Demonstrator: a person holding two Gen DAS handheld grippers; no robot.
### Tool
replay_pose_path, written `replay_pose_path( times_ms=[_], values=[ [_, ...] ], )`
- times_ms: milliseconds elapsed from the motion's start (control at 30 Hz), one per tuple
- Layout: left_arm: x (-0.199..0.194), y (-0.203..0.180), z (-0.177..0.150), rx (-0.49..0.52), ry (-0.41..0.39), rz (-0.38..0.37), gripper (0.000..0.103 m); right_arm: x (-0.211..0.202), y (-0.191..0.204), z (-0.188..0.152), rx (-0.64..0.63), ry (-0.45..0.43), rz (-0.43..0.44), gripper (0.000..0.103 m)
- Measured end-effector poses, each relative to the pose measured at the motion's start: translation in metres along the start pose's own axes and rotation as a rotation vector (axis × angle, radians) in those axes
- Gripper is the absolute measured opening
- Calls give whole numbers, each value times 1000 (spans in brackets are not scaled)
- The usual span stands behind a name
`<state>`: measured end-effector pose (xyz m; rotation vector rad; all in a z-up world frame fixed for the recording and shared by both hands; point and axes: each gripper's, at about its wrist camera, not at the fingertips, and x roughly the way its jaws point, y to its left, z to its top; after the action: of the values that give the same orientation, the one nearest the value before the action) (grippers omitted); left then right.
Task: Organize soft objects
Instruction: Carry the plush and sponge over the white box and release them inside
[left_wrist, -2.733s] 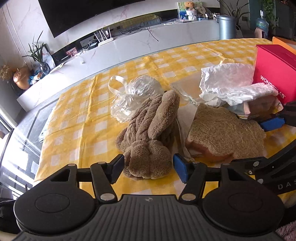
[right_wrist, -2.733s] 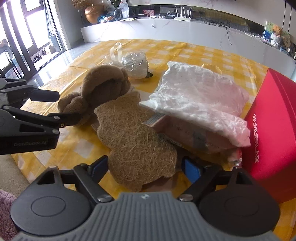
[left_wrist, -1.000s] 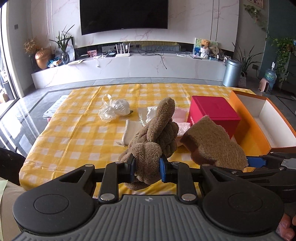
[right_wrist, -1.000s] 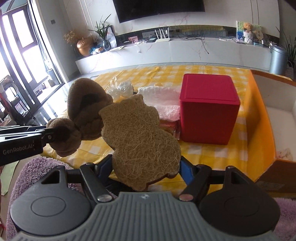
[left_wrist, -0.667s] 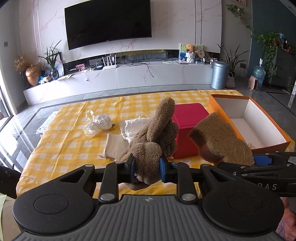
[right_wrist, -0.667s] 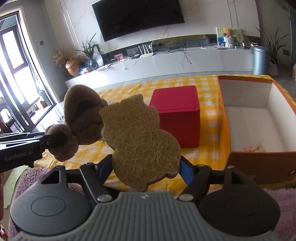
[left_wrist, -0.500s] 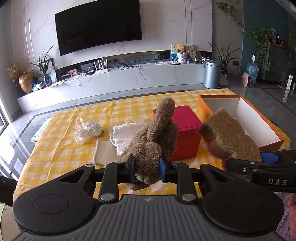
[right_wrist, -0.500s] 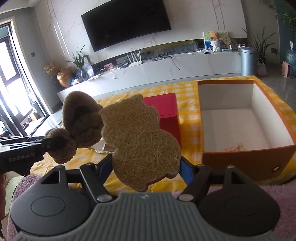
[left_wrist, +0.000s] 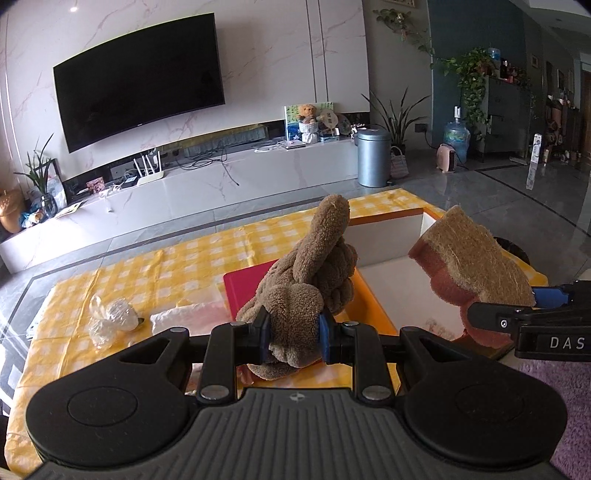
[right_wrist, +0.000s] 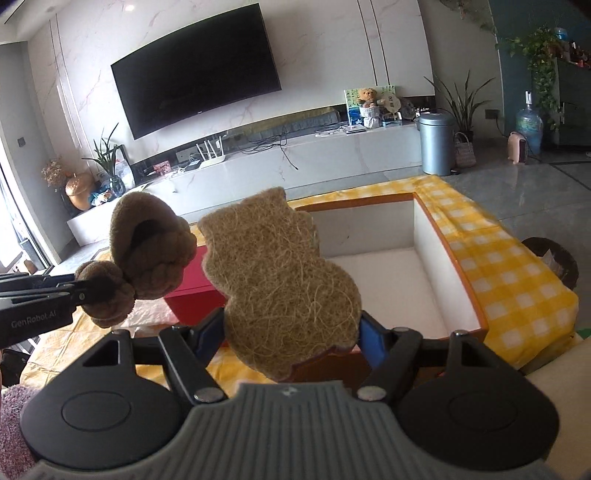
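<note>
Both grippers loaded near orange box (right_wrist: 467, 291) rim; interior bare.

Checked-cloth table (left_wrist: 155, 273), red box (left_wrist: 245, 282), orange box (right_wrist: 469, 291)

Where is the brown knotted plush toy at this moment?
The brown knotted plush toy is held up in the left tool, in front of the red box and left of the flat fibre sponge over the orange box.

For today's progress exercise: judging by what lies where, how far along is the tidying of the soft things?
Done: nothing certain; the orange box looks nearly bare. In hand: left gripper holds the brown knotted plush, right gripper the fibre sponge. Left: white bag, clear bag.
</note>
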<state>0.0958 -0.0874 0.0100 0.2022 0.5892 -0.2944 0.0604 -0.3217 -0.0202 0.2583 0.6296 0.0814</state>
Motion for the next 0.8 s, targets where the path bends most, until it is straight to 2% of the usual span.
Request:
replay_pose_path(
  times_ms=[200, 467, 800],
  values=[
    [25, -21, 18, 19, -6, -65, 29, 9, -25, 13, -3, 11, -47, 73],
    [61, -51, 33, 46, 22, -141, 29, 47, -51, 22, -39, 92, -135, 73],
    [118, -92, 36, 148, 130, -146, 29, 99, -76, 24, -117, 208, -216, 73]
  ],
)
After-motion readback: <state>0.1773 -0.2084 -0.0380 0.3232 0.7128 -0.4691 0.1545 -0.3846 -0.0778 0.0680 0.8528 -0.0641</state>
